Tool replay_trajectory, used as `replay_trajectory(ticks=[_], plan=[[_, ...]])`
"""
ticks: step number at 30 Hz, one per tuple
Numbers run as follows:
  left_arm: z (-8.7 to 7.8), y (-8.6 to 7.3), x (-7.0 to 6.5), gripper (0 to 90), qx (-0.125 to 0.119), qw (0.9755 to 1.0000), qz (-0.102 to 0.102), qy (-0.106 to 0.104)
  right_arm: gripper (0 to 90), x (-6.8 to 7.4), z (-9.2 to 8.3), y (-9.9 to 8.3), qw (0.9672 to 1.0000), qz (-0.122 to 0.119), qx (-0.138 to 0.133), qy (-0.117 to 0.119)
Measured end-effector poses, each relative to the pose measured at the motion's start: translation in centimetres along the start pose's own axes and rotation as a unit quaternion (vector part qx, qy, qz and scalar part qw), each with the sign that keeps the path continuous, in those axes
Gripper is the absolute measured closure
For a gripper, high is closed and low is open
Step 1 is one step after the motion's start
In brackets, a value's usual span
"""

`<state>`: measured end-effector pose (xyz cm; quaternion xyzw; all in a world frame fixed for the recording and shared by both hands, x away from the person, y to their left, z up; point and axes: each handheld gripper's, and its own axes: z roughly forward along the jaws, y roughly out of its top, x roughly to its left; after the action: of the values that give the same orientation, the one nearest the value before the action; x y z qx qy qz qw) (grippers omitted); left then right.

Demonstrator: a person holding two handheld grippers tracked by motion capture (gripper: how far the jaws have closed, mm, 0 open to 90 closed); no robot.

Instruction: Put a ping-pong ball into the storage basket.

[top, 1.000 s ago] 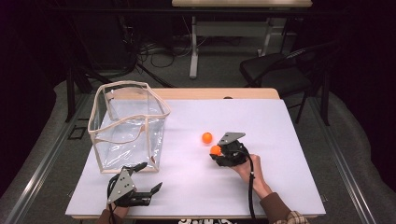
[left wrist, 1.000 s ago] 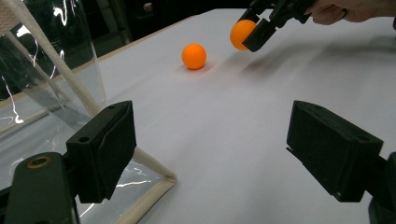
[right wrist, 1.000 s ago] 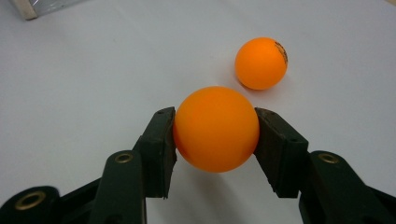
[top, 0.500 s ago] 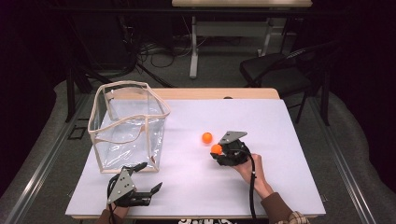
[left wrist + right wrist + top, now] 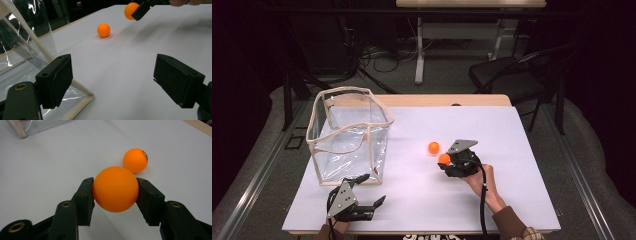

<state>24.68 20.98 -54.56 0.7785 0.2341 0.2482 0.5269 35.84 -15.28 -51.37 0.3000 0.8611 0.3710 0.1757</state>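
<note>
My right gripper point(image 5: 451, 161) point(image 5: 115, 191) is shut on an orange ball point(image 5: 444, 159) point(image 5: 115, 189), held just above the white table point(image 5: 522, 150). That held ball point(image 5: 131, 10) also shows at the top of the left gripper view. A second orange ball point(image 5: 433, 147) point(image 5: 135, 160) point(image 5: 103, 30) lies loose on the table just beyond it. My left gripper point(image 5: 371, 191) point(image 5: 120, 80) rests at the near left table edge, open and empty. A clear bag with a cream rim point(image 5: 352, 135) point(image 5: 27, 40) stands right beside it.
A wooden strip point(image 5: 447, 100) runs along the table's far edge. A black chair point(image 5: 512, 80) stands beyond the far right corner. Cables lie on the floor point(image 5: 377, 55) behind the table.
</note>
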Motion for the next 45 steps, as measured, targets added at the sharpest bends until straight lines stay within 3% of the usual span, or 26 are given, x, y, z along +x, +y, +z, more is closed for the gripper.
replay_trajectory(ticks=[24,45], plan=[[0.0,0.0,0.0,15.7,0.0,1.0,0.001,0.001,50.7,-0.1,-2.1,1.2,0.9999,0.0,-0.015,-0.001],[0.1,0.0,0.0,15.7,0.0,1.0,0.001,0.0,50.7,0.0,-2.8,1.9,0.9998,0.005,-0.018,0.001]])
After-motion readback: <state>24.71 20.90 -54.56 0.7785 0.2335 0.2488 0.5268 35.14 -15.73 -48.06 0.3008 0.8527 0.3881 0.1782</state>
